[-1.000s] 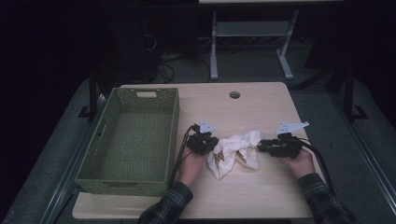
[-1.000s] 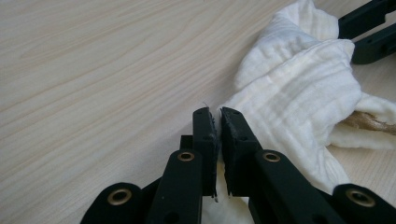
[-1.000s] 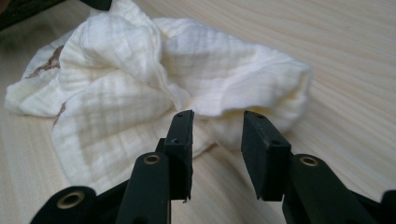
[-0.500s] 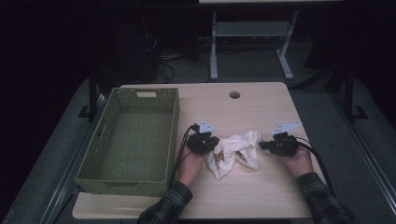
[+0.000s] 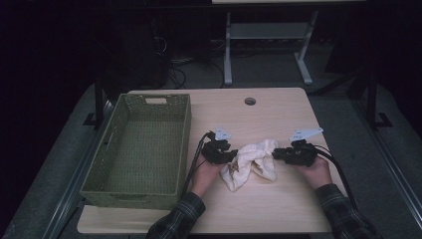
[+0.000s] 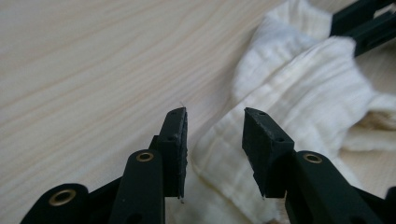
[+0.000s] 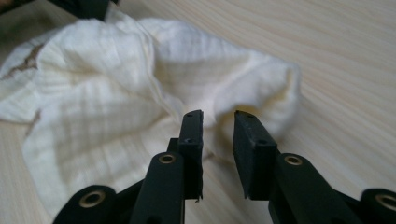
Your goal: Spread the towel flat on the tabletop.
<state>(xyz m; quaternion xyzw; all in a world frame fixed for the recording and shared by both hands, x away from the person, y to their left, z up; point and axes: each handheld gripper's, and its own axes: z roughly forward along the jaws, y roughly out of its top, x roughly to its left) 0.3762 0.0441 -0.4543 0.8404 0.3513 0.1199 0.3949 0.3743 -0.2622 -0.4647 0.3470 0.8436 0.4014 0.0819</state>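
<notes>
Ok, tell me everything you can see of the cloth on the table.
The cloth is cream-white, a thin crinkled woven fabric, lying bunched in loose folds on the light wooden table beside the green basket. The left gripper and right gripper sit at opposite ends, jaws parted over its edges, not pinching it.

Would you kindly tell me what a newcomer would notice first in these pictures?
A crumpled cream cloth lies on the pale wooden table, between the left gripper and right gripper. Both grippers' jaws have just been opening and stand apart, gripping nothing. A green woven basket sits empty at the table's left.
</notes>
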